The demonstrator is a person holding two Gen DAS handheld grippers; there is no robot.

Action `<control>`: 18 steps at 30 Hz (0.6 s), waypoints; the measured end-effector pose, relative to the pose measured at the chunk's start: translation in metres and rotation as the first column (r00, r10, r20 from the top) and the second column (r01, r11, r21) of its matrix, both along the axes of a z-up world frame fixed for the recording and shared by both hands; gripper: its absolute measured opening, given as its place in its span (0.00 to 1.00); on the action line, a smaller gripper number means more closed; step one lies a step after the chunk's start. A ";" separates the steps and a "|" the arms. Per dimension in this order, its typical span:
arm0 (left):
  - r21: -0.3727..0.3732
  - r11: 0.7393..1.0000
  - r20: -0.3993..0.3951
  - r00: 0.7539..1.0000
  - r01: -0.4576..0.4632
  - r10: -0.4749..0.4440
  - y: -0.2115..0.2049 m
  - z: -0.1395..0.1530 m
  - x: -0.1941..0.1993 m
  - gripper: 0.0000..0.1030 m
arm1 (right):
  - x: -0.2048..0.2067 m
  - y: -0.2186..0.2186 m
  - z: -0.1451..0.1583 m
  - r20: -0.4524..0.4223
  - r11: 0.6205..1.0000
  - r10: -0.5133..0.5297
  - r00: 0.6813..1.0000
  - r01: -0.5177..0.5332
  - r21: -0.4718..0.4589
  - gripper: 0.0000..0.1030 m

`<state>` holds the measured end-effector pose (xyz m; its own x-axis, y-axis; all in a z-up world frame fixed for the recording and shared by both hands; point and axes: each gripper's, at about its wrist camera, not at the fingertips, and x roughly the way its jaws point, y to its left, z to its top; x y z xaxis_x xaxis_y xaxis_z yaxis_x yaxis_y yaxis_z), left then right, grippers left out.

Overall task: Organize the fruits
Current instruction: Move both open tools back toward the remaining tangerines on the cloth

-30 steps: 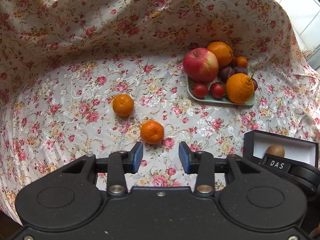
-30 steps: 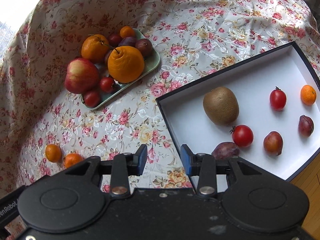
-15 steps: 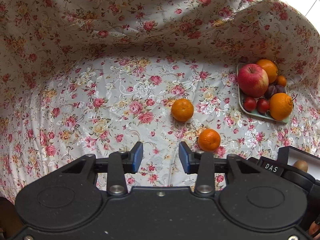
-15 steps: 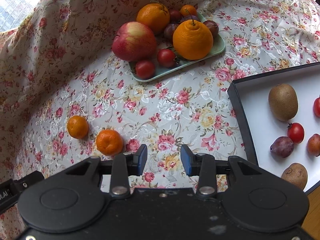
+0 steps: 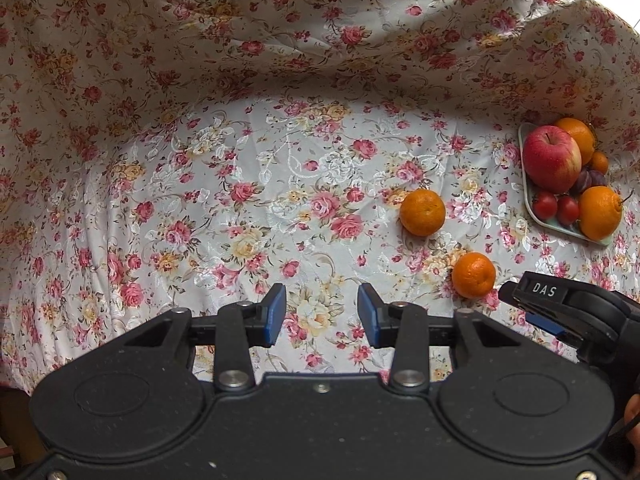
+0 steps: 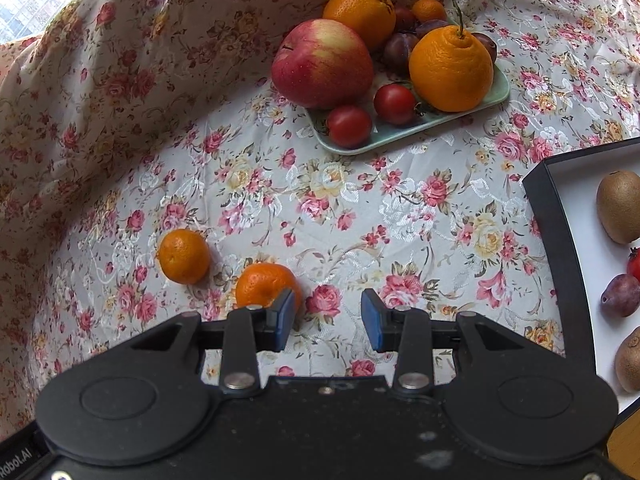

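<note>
Two mandarins lie loose on the floral cloth: one (image 5: 422,213) further back and one (image 5: 473,275) nearer, also seen as the left mandarin (image 6: 184,256) and the right mandarin (image 6: 264,284). My left gripper (image 5: 322,316) hangs open over bare cloth to the left of them, with nothing between its pads. My right gripper (image 6: 328,320) is open too, and its left fingertip (image 6: 286,308) overlaps the nearer mandarin's right side in the picture. A green plate (image 6: 400,136) holds a red apple (image 6: 322,64), oranges, tomatoes and plums.
A black box with a white floor (image 6: 560,240) stands at the right edge, holding kiwis (image 6: 618,206), a plum and a tomato. The cloth rises in folds behind and to the left. The right gripper's finger (image 5: 560,304) shows at the left wrist view's right edge.
Both grippers have moved left across the table. The plate slid to the right edge of the left wrist view. In the right wrist view, the box slid almost out and the mandarins came close.
</note>
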<state>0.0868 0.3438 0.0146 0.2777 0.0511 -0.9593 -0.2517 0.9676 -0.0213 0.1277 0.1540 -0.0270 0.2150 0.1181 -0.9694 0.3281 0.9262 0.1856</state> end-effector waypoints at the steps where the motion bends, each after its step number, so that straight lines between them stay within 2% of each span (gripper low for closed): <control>1: -0.002 1.000 0.000 1.000 -0.004 0.004 0.002 0.000 0.000 0.48 | 0.000 0.002 -0.002 -0.007 1.000 0.000 1.000 0.000 0.000 0.39; 6: -0.011 1.000 -0.001 1.000 -0.019 0.019 0.010 -0.001 -0.001 0.48 | 0.001 0.009 -0.012 -0.029 1.000 0.003 1.000 -0.003 0.000 0.39; 18: -0.018 1.000 -0.008 1.000 -0.024 0.024 0.017 -0.003 -0.003 0.48 | 0.003 0.014 -0.012 -0.010 0.999 -0.015 1.000 0.015 -0.030 0.39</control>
<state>0.0836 0.3606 0.0113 0.2694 0.0401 -0.9622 -0.2749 0.9608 -0.0369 0.1307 0.1679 -0.0391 0.2069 0.0857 -0.9746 0.3439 0.9262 0.1545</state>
